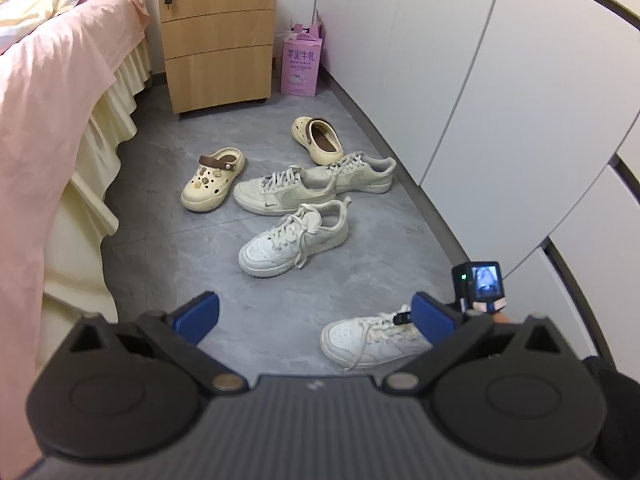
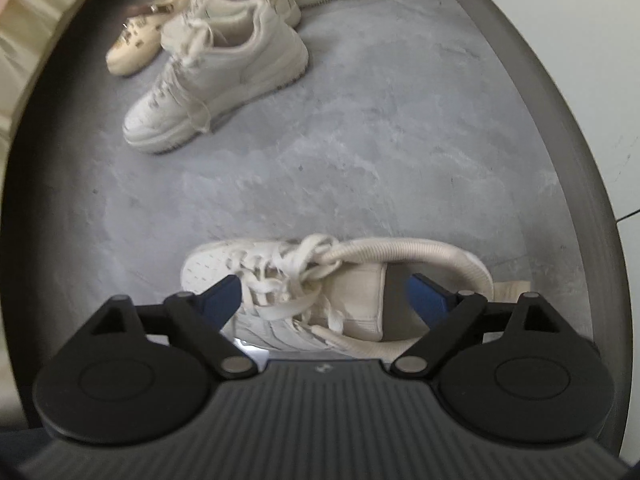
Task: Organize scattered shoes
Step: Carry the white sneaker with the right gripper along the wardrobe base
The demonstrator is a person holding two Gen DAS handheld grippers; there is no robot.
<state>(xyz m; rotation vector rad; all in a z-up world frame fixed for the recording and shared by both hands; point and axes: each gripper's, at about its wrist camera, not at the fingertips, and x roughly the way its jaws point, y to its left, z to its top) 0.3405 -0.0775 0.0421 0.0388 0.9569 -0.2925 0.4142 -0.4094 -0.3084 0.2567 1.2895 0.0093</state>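
A white sneaker (image 2: 256,268) lies on the grey floor (image 2: 360,160), toe to the left, right below my right gripper (image 2: 324,294). That gripper is open; its blue pads (image 2: 224,296) hang over the laces and the heel opening without pressing on them. In the left wrist view the same sneaker (image 1: 368,340) sits by the right pad of my left gripper (image 1: 316,312), which is open and holds nothing. Farther off lie a second white sneaker (image 1: 292,240), two cream sneakers (image 1: 280,192) and two cream clogs (image 1: 212,180).
A bed with a pink cover (image 1: 60,80) runs along the left. A wooden drawer cabinet (image 1: 218,36) and a pink carton (image 1: 301,64) stand at the back. White cupboard doors (image 1: 500,100) line the right side.
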